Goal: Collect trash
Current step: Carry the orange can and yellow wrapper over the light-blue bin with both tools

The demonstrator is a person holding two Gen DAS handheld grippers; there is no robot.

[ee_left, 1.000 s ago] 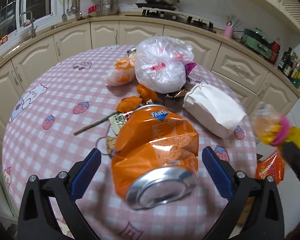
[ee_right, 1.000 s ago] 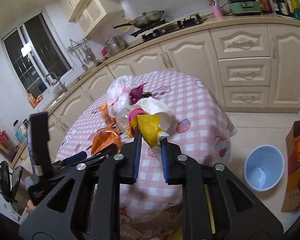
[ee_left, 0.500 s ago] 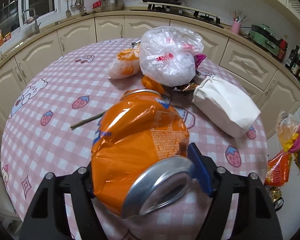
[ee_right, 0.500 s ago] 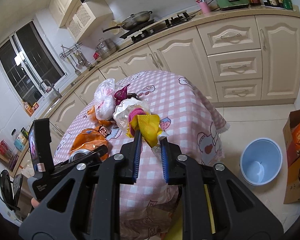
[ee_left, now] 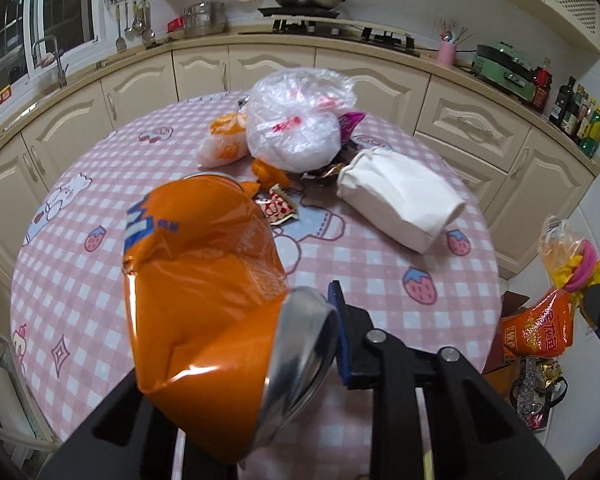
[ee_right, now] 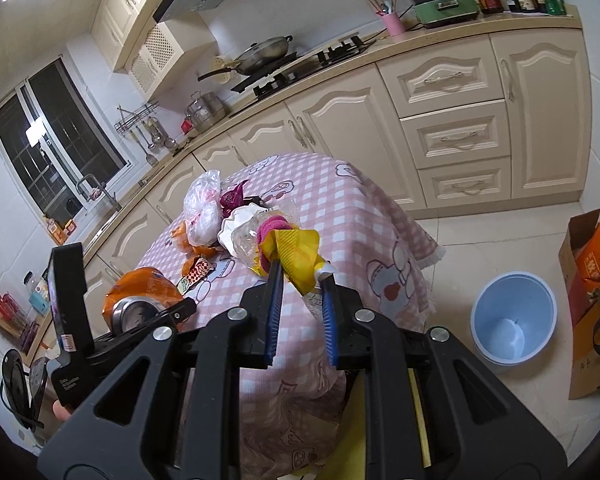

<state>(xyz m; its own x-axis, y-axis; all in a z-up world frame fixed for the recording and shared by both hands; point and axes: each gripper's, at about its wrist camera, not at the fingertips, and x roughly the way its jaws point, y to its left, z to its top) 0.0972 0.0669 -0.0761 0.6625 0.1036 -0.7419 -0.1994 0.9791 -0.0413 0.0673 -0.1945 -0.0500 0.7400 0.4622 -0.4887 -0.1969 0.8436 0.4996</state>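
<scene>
Left hand-held gripper (ee_left: 236, 344) clamps crushed orange can (ee_left: 204, 280); right hand-held gripper (ee_right: 300, 304) pinches yellow wrapper bundle (ee_right: 292, 252), both lifted for blue bin (ee_right: 514, 322) ahead-right.

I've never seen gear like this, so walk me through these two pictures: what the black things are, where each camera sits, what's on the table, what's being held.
No robot here: a person carries a two-fingered tool in each hand, each with a camera looking out along its fingers.

One picture is from the left tool. It is shut on a crushed orange can, lifted above the table.

The other is from the right tool. It pinches a bundle of wrappers, yellow, pink and clear, out past the table's edge. A blue bin stands on the floor to the right.

On the pink checked cloth lie a clear bag, a white paper bag, a small red wrapper and some orange scraps.
</scene>
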